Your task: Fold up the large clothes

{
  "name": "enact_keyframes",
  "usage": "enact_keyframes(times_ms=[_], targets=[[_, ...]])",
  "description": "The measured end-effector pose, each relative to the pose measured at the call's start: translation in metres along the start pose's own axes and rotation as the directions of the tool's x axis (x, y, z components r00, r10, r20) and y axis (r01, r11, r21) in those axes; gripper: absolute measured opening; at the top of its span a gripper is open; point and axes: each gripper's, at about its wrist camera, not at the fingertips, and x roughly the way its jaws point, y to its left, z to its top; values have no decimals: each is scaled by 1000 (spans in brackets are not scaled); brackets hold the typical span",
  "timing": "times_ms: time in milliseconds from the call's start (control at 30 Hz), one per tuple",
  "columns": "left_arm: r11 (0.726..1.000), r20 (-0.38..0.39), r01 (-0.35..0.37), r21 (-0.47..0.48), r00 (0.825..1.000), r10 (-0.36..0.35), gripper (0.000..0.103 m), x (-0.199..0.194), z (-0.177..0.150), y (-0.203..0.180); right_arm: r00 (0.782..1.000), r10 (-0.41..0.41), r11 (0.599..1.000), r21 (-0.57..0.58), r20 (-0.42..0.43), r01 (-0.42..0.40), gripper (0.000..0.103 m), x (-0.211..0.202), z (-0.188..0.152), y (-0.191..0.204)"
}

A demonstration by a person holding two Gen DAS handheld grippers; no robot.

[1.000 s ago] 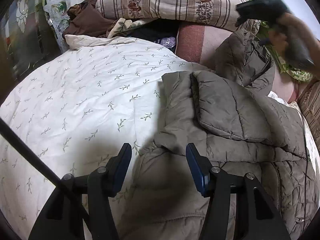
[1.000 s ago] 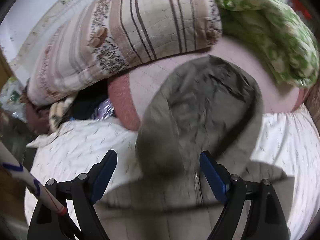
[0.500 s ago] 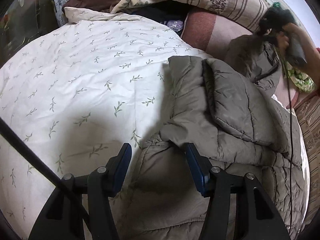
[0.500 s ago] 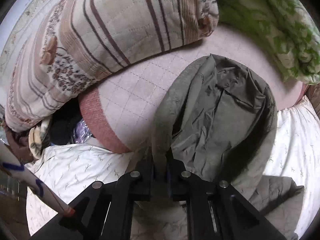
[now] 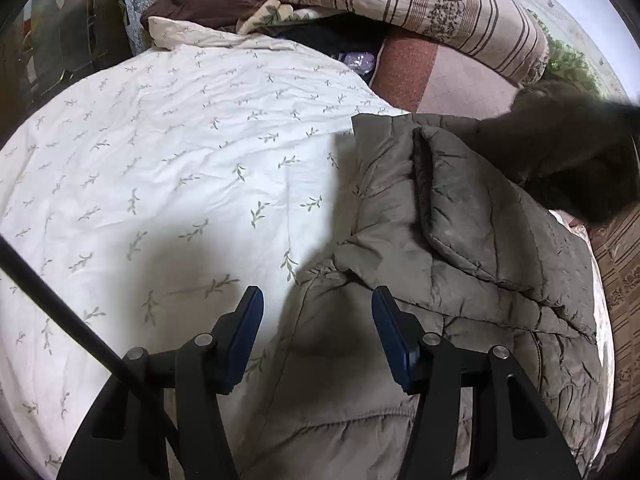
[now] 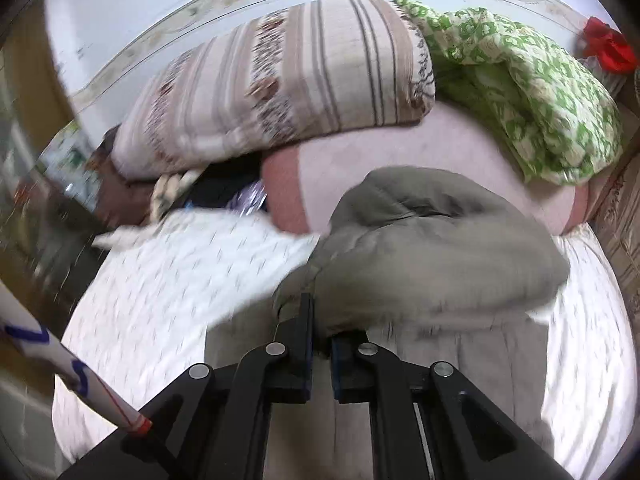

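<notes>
An olive-grey quilted jacket (image 5: 460, 264) lies on a white leaf-print bedsheet (image 5: 180, 184), with a sleeve folded across its body. My left gripper (image 5: 318, 320) is open and empty, hovering over the jacket's lower left edge. My right gripper (image 6: 320, 328) is shut on the jacket's hood (image 6: 432, 248) and holds it lifted above the jacket body. The hood also shows as a dark blurred mass in the left wrist view (image 5: 568, 160). The right gripper itself is hidden there.
A striped pillow (image 6: 288, 80) and a pink quilted cushion (image 6: 400, 148) lie at the head of the bed. A green patterned blanket (image 6: 520, 80) is at the right. Brown and dark clothes (image 5: 196, 0) are piled at the far left corner.
My right gripper closed on the hood and has pulled it up and back over the jacket. My left gripper stays open and has barely shifted.
</notes>
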Motion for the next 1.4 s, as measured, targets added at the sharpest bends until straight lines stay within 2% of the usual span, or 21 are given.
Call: enact_keyframes(times_ms=[200,300,367,567,667,733,800,833,867,900,967,1033,1067,1133,1200,1267,1333,1400], targets=[[999,51,-43,4,998,43,55,-13,1,4,995,59,998,40,-80,-56,7,-11,-88,-3],[998,57,-59,-10,997,59,55,-15,3,9,985,101,991,102,-138,-88,7,8,-128,-9],[998,54,-61,-20,997,62,55,-16,4,13,981,102,988,135,-162,-81,7,27,-144,-13],[996,50,-88,-2,995,88,55,-18,6,9,969,117,979,188,-219,-76,7,89,-159,-25],[995,59,-100,10,993,99,55,-21,7,4,974,132,974,204,-185,-93,8,87,-155,-28],[994,60,-103,18,993,102,55,-23,6,0,977,143,978,175,-159,-115,15,72,-154,-26],[994,66,-107,29,992,105,55,-25,6,-6,978,161,982,125,-131,-145,43,53,-156,-25],[993,71,-114,37,991,112,55,-26,5,-9,980,158,984,102,-118,-147,49,42,-157,-25],[992,73,-119,43,991,116,55,-27,4,-12,981,152,986,88,-118,-142,62,33,-159,-27],[992,74,-120,47,991,116,55,-27,3,-15,981,158,986,81,-112,-149,66,22,-162,-30],[992,74,-115,56,991,111,55,-29,1,-19,979,172,984,71,-109,-165,66,3,-167,-39],[992,76,-109,59,992,105,55,-30,0,-23,978,187,982,60,-90,-182,66,-19,-162,-51],[993,79,-102,59,992,98,55,-31,-1,-24,984,167,985,47,-64,-164,66,-28,-156,-56],[994,90,-94,59,992,89,55,-33,-1,-28,996,87,996,14,22,-87,66,-47,-134,-66],[992,104,-106,67,990,99,55,-33,-2,-32,997,-5,1000,1,83,5,66,-48,-105,-73],[991,107,-113,74,989,105,55,-31,-4,-35,987,-88,996,4,136,89,66,-31,-64,-83],[990,95,-116,85,990,108,55,-28,-4,-38,979,-159,987,18,126,158,65,-2,-34,-93],[988,103,-120,92,989,111,55,-30,-4,-39,978,-198,978,72,63,194,56,38,-17,-111]])
